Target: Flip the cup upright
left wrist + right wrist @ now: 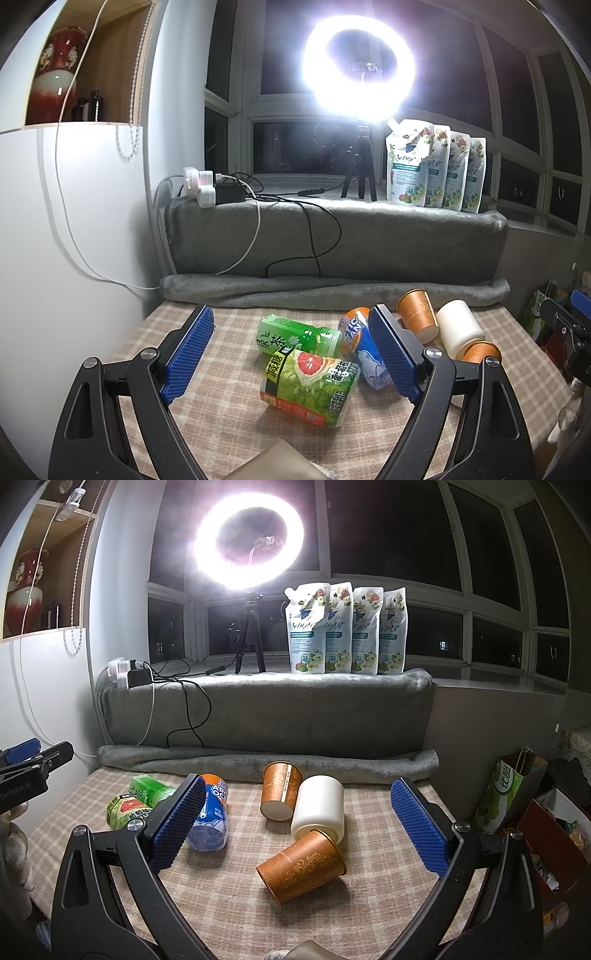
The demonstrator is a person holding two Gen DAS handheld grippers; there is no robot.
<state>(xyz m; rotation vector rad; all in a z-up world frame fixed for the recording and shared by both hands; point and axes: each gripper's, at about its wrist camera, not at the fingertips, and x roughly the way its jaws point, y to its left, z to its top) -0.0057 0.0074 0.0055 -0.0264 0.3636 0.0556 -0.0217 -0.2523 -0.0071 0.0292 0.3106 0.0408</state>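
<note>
Three cups lie on their sides on the checked tablecloth point(369, 904). A near orange patterned paper cup point(304, 866) lies with its mouth against a white cup point(320, 808). A second orange cup point(280, 790) lies behind, base toward me. In the left wrist view they show at the right: the far orange cup point(417, 312), the white cup point(460, 328), and the near orange cup point(480, 350). My right gripper point(297, 823) is open and empty, hovering above the cups. My left gripper point(295, 350) is open and empty, over the cans.
Two green drink cans point(299, 334) point(310, 386) and an orange-blue can point(360, 345) lie left of the cups. A grey blanket roll point(266, 762) borders the table's back. Detergent pouches point(347, 631) and a ring light point(249, 539) stand on the sill. Bags and a box point(546, 834) sit at the right.
</note>
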